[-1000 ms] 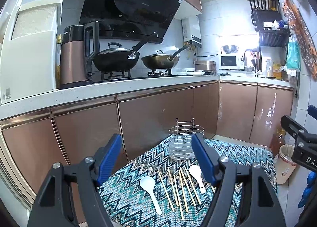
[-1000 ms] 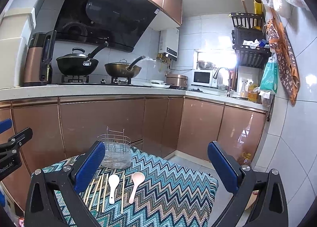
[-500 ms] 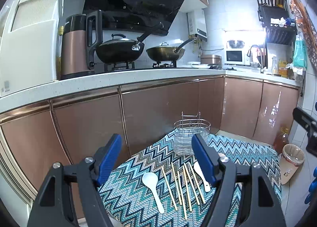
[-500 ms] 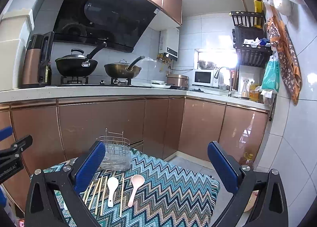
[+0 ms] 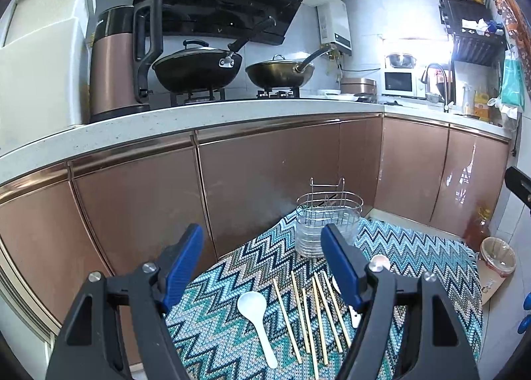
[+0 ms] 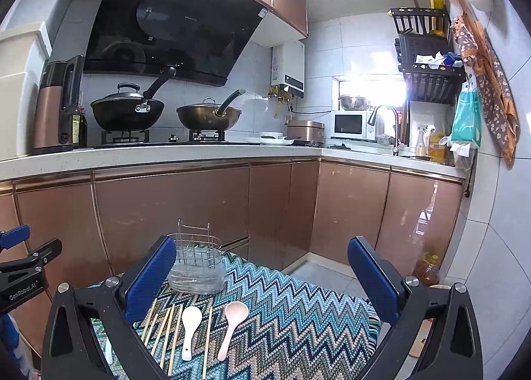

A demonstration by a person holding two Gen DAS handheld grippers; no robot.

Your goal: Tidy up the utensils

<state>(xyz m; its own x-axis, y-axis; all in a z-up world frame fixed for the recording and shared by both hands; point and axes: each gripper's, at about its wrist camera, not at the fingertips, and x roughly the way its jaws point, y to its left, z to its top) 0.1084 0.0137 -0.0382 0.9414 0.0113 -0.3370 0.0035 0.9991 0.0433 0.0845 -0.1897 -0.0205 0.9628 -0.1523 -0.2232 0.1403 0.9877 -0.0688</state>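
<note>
Right wrist view: left gripper body reads "GenRobot.AI". Right gripper: jaws wide, empty. Left gripper: jaws moderately open, empty. Chopsticks and three spoons, one white spoon, lie on zigzag cloth before wire utensil holder.

left gripper jaws apart and empty, right gripper spread wider, empty

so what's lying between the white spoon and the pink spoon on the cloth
In the right wrist view, a single chopstick lies between the white spoon and the pink spoon, roughly parallel to both.
</note>
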